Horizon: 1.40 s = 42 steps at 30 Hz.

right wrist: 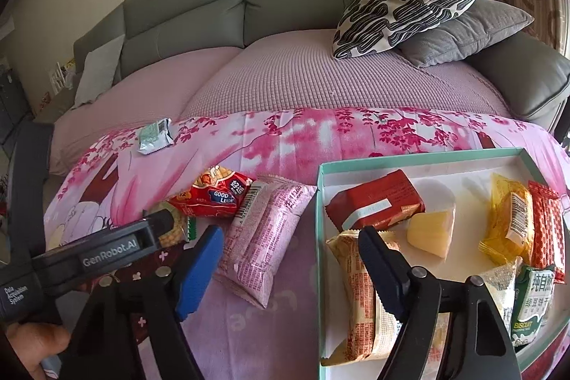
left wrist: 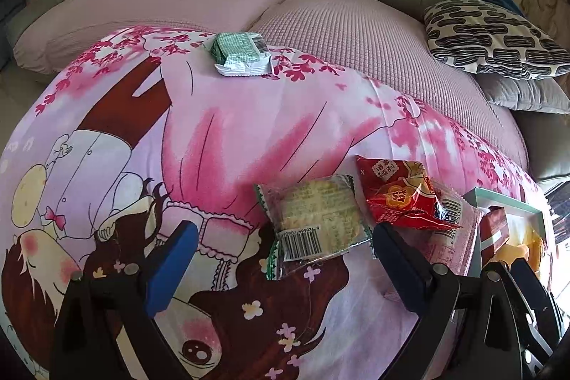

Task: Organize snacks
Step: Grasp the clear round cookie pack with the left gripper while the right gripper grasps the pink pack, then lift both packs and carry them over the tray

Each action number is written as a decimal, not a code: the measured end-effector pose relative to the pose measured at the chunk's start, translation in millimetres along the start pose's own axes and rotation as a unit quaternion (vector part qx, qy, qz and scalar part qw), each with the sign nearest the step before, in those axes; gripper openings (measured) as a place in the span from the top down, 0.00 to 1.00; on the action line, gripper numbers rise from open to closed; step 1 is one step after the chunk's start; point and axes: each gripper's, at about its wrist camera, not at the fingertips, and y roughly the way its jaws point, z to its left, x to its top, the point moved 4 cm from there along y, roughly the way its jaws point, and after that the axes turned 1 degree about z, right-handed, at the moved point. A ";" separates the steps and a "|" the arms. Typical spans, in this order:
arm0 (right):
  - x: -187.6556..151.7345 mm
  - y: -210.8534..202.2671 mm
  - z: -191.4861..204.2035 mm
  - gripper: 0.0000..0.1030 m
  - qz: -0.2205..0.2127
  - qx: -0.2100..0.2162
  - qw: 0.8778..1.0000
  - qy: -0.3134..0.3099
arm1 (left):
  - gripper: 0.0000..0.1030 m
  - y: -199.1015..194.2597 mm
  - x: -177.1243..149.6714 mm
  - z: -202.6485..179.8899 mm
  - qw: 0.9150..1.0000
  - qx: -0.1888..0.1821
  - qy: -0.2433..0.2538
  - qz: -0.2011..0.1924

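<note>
Pink cartoon-print bedding over the sofa carries the snacks. The left gripper stands wide and empty, a clear-wrapped biscuit pack lying between its fingers. The right gripper, partly open and holding nothing, straddles the teal-rimmed box edge; a pink snack pack lies at its 11 o'clock.

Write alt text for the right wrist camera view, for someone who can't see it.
An open black claw with blue pads hovers over the near-left corner of a teal-rimmed white cardboard box holding wrapped snacks. A pink plastic snack packet and a red foil snack bag lie outside it on the pink floral cartoon blanket.
</note>
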 end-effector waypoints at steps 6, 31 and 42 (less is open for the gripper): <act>-0.3 12.1 8.1 0.39 0.008 0.013 1.000 -0.014 | 0.04 13.3 1.4 -6.9 1.000 -0.008 0.014 0.002; -12.5 43.1 25.2 0.56 0.038 0.042 0.998 -0.026 | 0.42 11.4 3.9 7.7 1.000 -0.017 0.001 -0.018; -7.5 25.2 20.2 0.63 0.029 0.056 0.998 -0.011 | 0.47 -9.7 0.9 4.7 0.999 -0.021 0.001 -0.026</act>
